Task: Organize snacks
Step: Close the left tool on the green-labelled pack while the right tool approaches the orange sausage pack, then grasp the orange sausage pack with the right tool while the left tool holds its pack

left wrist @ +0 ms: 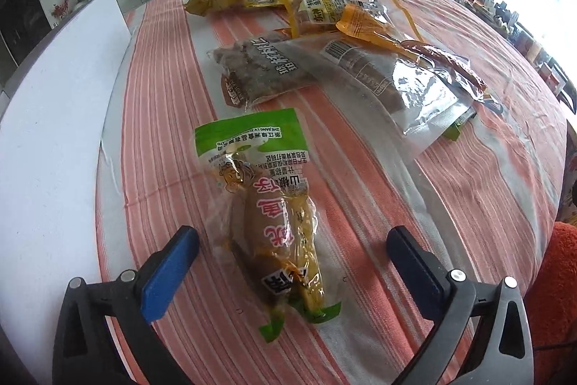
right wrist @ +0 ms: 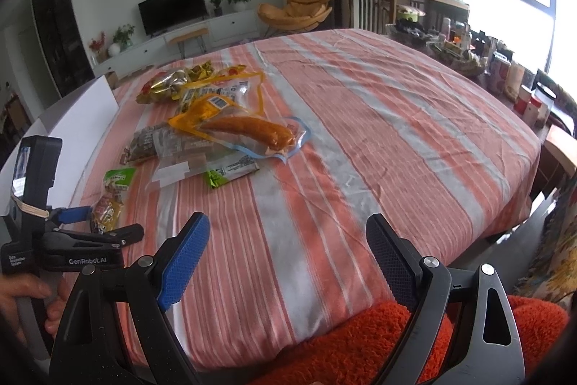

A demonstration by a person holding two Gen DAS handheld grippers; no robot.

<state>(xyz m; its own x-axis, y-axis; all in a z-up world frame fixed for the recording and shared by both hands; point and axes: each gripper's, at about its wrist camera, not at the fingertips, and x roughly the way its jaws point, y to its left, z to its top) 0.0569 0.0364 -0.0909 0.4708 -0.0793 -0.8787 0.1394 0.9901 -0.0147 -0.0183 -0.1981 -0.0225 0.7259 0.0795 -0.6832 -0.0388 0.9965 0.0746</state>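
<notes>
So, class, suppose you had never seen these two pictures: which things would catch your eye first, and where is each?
First the green-topped snack packet, lying on the striped tablecloth between the open fingers of the left gripper. Beyond it a jumbled pile of snack bags overlaps further up the table, with an orange sausage in a clear pouch on top. The right gripper is open over bare cloth.

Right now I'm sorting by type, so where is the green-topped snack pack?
The green-topped snack pack lies on the striped tablecloth between the open fingers of the left gripper, nearer than the snack pile; the right wrist view shows it at far left.
</notes>
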